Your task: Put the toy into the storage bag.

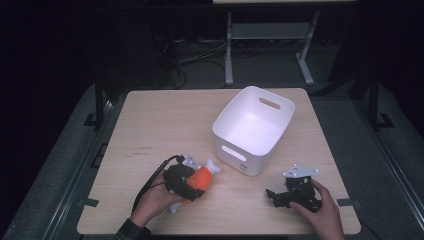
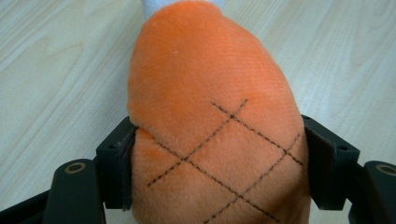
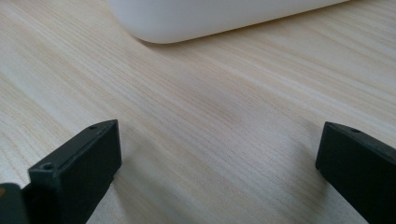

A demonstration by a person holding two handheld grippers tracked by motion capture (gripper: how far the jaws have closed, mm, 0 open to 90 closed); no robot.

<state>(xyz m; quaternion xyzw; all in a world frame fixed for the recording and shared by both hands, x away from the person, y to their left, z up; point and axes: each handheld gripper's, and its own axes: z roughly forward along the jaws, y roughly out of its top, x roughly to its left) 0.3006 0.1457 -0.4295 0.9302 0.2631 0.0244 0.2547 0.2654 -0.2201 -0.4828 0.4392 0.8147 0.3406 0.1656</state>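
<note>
- This looks like a lab or a recording room, not a home.
- A single light wooden table (image 1: 165,120) stands under bright light while the room around it is dark.
- Grey carpet (image 1: 65,165) covers the floor around it.
- Loose cables (image 1: 195,57) lie on the floor beyond the table's far edge.
- The white metal legs of another bench (image 1: 267,37) stand behind them.
- Dark stand legs (image 1: 99,102) rise beside the table.

Left gripper (image 1: 186,184) fingers (image 2: 116,163) clamped wide; right gripper (image 1: 280,196) fingers (image 3: 79,163) spread apart, low over the table.
</note>
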